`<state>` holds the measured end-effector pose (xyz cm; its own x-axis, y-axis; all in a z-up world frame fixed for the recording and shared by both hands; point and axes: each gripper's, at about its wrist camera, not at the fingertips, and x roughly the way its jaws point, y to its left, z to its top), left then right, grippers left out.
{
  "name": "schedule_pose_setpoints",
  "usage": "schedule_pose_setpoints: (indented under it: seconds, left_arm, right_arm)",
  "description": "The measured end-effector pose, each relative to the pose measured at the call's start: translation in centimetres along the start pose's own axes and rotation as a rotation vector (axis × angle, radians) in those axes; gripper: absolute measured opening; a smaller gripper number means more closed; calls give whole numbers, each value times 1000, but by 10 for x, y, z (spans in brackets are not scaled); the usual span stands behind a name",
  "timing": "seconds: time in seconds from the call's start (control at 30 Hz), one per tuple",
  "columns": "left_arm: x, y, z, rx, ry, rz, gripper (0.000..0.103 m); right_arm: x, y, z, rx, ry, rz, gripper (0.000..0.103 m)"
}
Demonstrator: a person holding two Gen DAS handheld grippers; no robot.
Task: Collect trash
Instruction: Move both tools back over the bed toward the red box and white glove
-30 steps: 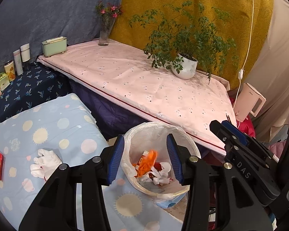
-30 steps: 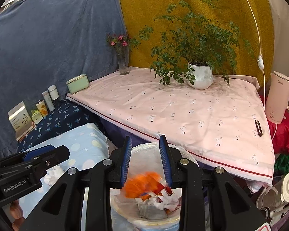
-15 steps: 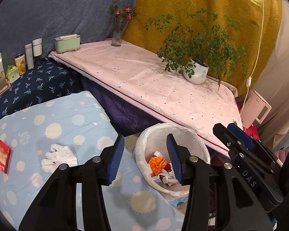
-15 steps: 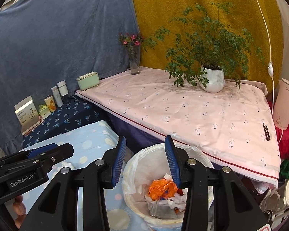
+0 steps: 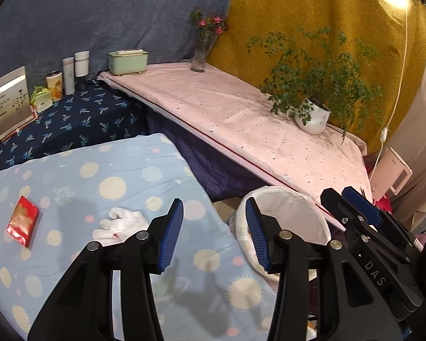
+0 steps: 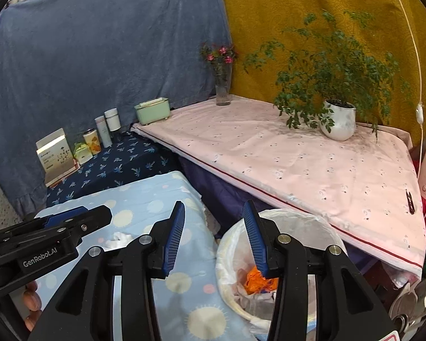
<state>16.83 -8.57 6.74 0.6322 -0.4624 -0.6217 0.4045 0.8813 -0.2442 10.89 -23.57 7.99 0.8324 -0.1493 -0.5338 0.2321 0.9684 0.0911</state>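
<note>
The left gripper [image 5: 214, 228] is hanging open and empty, the crumpled white tissue [image 5: 122, 223] lying just left of it on the blue worktop [image 5: 105, 170]. The right gripper [image 6: 213, 237] has just been opening, with nothing between its fingers, beside the bin [image 6: 298, 221].

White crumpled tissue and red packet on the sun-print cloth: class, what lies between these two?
Nothing: in the left wrist view, only bare blue sun-print cloth separates the white tissue from the red packet.
</note>
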Motion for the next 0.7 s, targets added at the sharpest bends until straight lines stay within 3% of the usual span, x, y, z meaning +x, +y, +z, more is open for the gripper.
schedule_pose_setpoints:
  seconds: [0.2,0.4,0.53,0.7]
  left_arm:
    - [-4,45,-8,-47,4,72,43]
    - [-8,96,-18,-93,-1,181,51]
    - [-14,132,-25,-134,-2,237,58]
    - [-20,176,-35,-187,-7,314,72]
  right_arm:
    - [10,32,-5,-32,18,44,48]
    - [24,68,-11,-71,48,90,48]
    - [35,89,-18,-85,73,117,48]
    - [52,117,-33,-108,112,141,57]
